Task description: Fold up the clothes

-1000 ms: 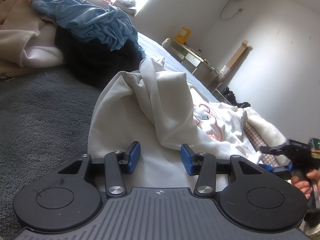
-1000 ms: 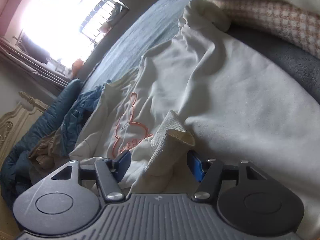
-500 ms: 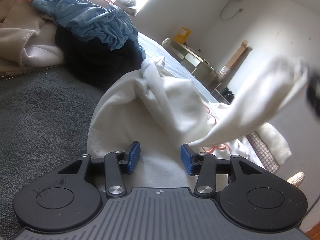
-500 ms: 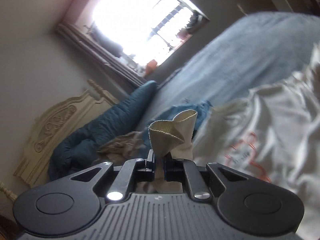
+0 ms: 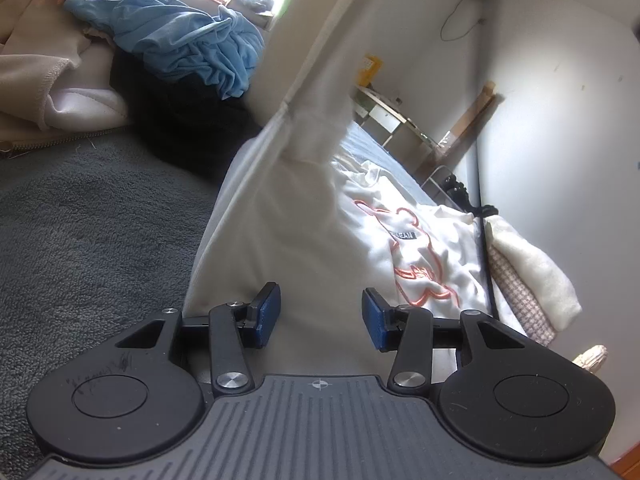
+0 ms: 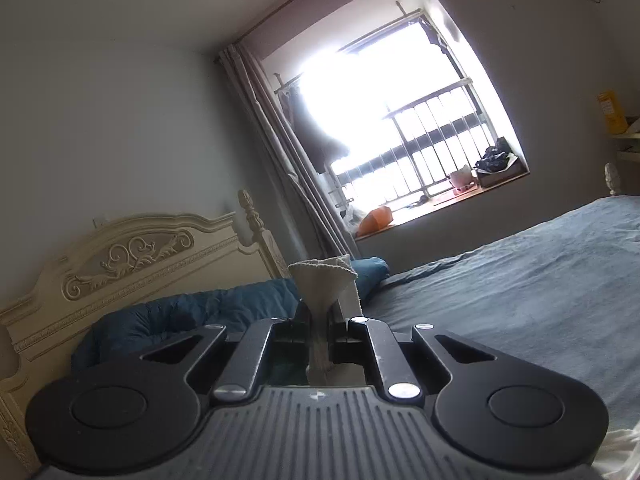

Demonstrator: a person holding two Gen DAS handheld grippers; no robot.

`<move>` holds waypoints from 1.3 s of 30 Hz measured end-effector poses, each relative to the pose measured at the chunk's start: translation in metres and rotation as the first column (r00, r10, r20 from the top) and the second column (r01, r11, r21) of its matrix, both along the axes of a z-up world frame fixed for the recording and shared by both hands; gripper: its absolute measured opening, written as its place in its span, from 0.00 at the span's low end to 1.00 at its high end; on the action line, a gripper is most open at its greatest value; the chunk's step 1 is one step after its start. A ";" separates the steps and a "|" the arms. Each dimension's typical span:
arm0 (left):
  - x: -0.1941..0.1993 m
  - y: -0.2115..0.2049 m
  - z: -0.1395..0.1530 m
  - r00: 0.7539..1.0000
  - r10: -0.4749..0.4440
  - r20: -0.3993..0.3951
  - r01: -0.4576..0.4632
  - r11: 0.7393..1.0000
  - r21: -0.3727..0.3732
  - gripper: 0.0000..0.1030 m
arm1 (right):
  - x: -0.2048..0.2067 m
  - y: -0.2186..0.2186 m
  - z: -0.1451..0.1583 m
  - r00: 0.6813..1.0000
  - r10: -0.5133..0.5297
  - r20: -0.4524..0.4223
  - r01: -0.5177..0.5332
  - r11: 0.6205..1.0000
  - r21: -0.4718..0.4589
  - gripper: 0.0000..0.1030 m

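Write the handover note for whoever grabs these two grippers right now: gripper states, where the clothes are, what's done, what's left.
Right gripper: shut on the ribbed cuff of the white sweatshirt, held high and level, facing the window.
Left gripper: open, low over the sweatshirt's hem area, gripping nothing.
The sleeve is stretched up from the bed; the body lies printed side up on the grey blanket. Unfolded pile behind; folded stack to the right.
Done: sleeve picked up.
Left: lay the sleeve across, fold the body, then the pile.
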State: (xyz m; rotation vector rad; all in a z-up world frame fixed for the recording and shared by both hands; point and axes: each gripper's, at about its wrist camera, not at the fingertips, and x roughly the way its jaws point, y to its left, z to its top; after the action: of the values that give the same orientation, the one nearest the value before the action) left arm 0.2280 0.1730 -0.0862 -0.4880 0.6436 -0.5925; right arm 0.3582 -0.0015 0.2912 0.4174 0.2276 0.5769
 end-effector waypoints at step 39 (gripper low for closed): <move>0.000 0.013 0.003 0.999 -0.026 -0.038 0.023 0.997 -0.077 0.46 | -0.007 0.132 -0.070 0.882 0.470 0.028 -0.387 0.757 -0.526 0.49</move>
State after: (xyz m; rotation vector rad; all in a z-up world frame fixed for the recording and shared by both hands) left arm 0.2275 0.1864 -0.0833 -0.5653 0.6661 -0.6338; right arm 0.3513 0.1302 0.2209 -0.2121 0.3156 0.9712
